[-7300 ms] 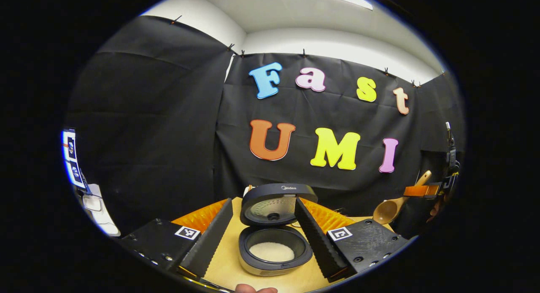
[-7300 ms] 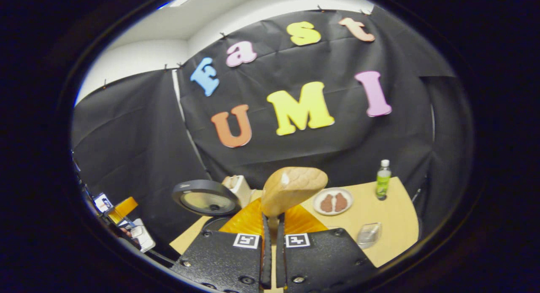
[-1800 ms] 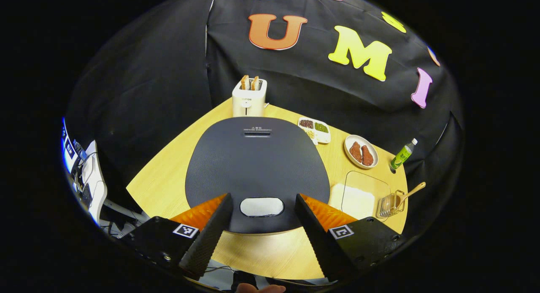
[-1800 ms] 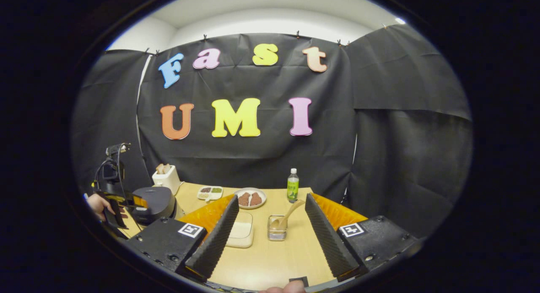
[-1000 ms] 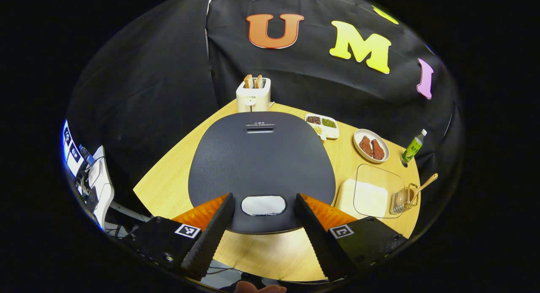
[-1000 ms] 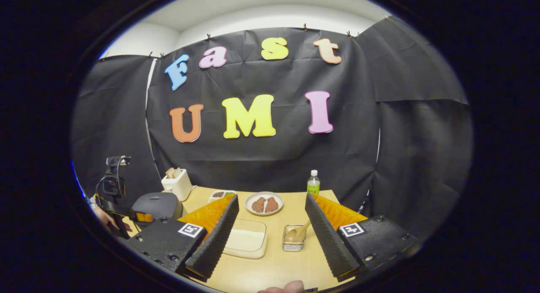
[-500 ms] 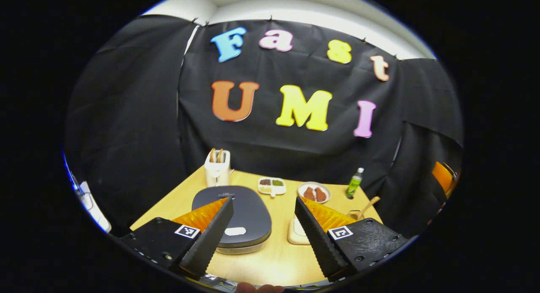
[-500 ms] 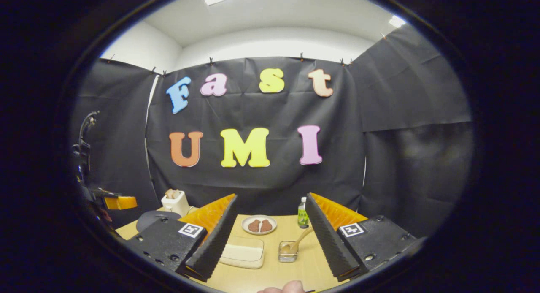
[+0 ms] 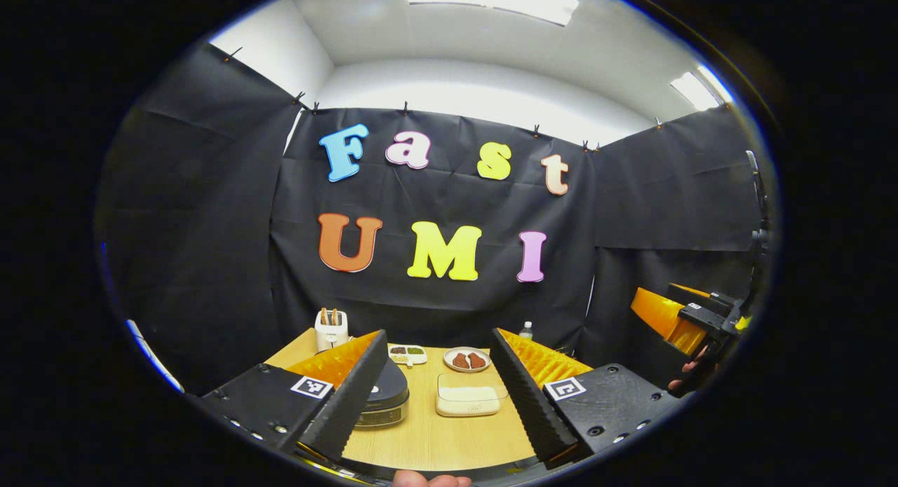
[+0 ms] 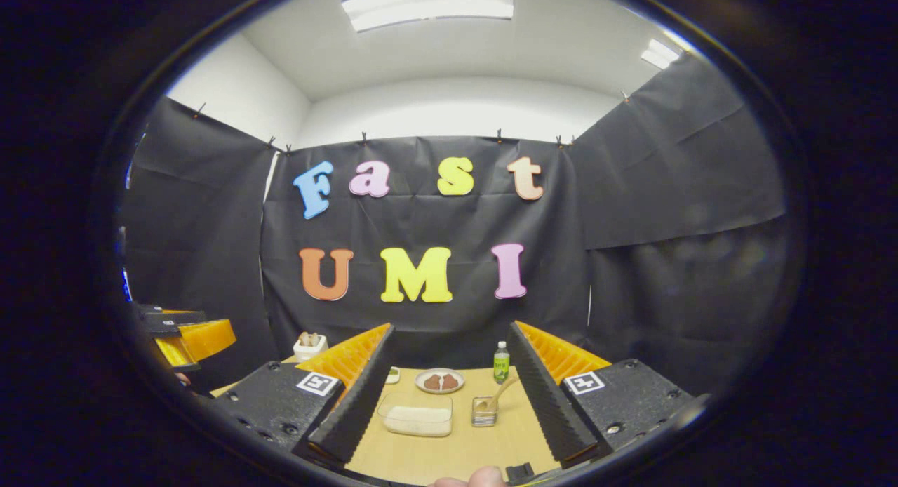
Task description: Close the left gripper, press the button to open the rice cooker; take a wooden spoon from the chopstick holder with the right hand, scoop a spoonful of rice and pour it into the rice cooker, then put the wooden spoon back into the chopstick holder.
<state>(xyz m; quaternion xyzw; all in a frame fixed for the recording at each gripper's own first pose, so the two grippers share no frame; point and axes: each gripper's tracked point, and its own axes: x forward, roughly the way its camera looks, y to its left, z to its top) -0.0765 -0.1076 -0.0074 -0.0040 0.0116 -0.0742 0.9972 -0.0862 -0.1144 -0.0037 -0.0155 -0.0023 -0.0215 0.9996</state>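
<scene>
I hold both tools raised and back from the wooden table (image 10: 491, 445), which reads to me as the job done: the rice cooker (image 9: 384, 397) sits low on the left with its lid down, and the wooden spoon (image 10: 499, 392) leans in the wire chopstick holder (image 10: 483, 411), bowl down and handle slanting up to the right, just beside the clear rice container (image 10: 417, 414). My left gripper (image 9: 436, 392) is spread wide and carries nothing, its fingers framing the cooker and the container from well above. My right gripper (image 10: 451, 389) is just as wide and empty, touching nothing, with holder and spoon between its fingers far below
</scene>
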